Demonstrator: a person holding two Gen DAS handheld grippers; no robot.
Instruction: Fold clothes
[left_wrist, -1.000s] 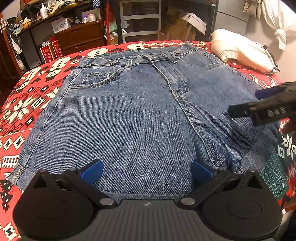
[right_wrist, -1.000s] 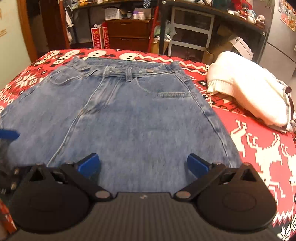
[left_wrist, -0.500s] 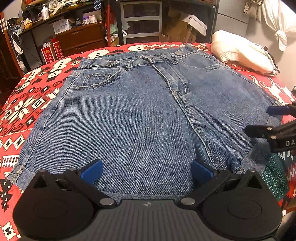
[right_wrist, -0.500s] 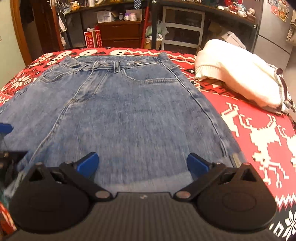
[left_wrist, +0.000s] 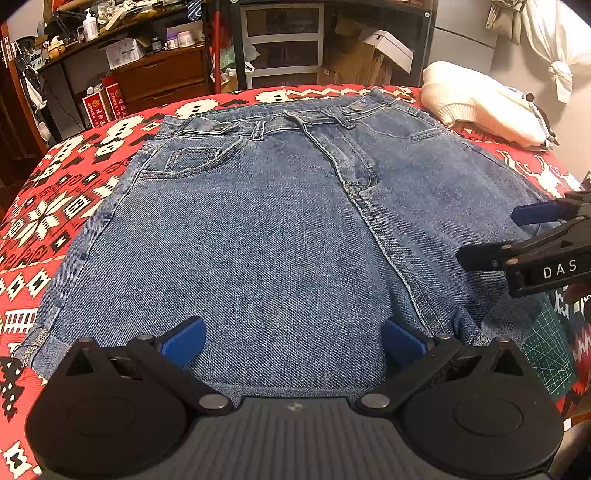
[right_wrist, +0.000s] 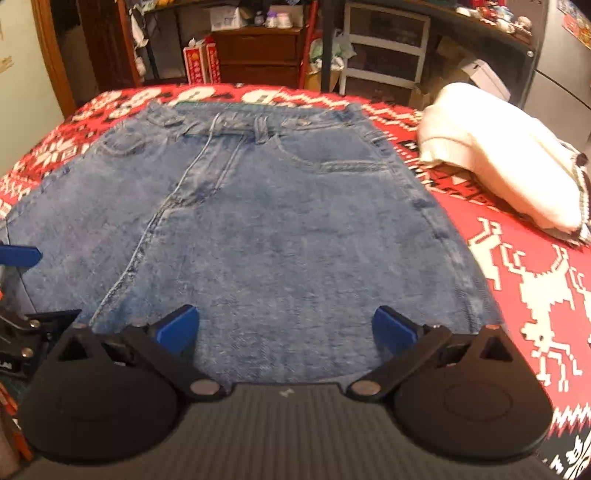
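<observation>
1. Holding both grippers low at the hem end of the denim shorts (left_wrist: 266, 240), I have the left gripper (left_wrist: 293, 341) and the right gripper (right_wrist: 286, 330) each spread wide, blue pads well apart, nothing between them.
2. From the left wrist view, the right gripper (left_wrist: 532, 236) hangs over the shorts' hem corner on that side, just above the cloth; I cannot tell whether it touches.
3. The shorts lie spread flat and front up on the red patterned blanket (left_wrist: 55, 206), hems toward me, waistband (left_wrist: 295, 122) at the far end. Beneath the near hem corner a strip of green cutting mat (left_wrist: 546, 354) peeks out.
4. I judge the step in hand to be lining up on the hem for a fold. A flat, unfolded garment fits either the lead-in to a fold or a pause after smoothing, so I say no more on how far along this is.
5. Any next pinch calls for catching both denim layers at an edge; the cloth looks stiff and heavy, so a shallow bite could slip.
6. The denim is mid-blue and faded, with a cuffed hem, a coin pocket and a metal button near the waistband.
7. Beyond the shorts' far right side lies a cream sweater (right_wrist: 495, 155) in a heap, well apart from the shorts.
</observation>
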